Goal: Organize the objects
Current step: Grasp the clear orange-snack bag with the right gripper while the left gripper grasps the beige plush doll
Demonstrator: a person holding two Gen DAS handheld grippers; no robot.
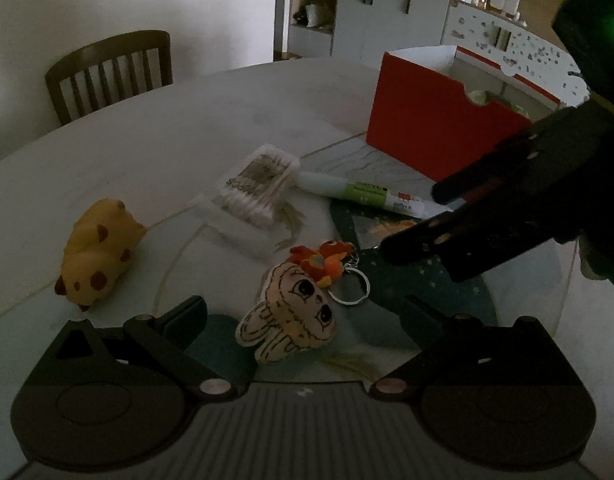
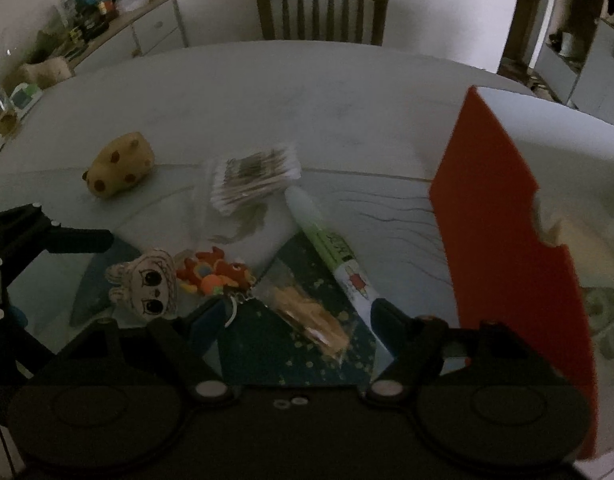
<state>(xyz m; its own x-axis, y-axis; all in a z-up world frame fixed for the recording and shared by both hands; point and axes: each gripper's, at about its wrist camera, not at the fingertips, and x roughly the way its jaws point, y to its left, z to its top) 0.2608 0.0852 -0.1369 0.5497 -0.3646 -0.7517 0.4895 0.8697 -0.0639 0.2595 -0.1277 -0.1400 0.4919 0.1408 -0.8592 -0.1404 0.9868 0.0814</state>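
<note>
My left gripper is open and points down at a flat plush face keychain, which lies between its fingers untouched. An orange charm and a key ring join the plush. My right gripper is open over a clear packet of orange snacks that lies between its fingers on a dark speckled mat. In the left wrist view the right gripper reaches in from the right. A green and white tube, a pack of cotton swabs and a yellow spotted toy lie beyond.
A red box with white inner walls stands at the right on the round pale table, with things inside it. A wooden chair stands at the far edge. Cabinets line the room behind. The left gripper's finger shows at the left.
</note>
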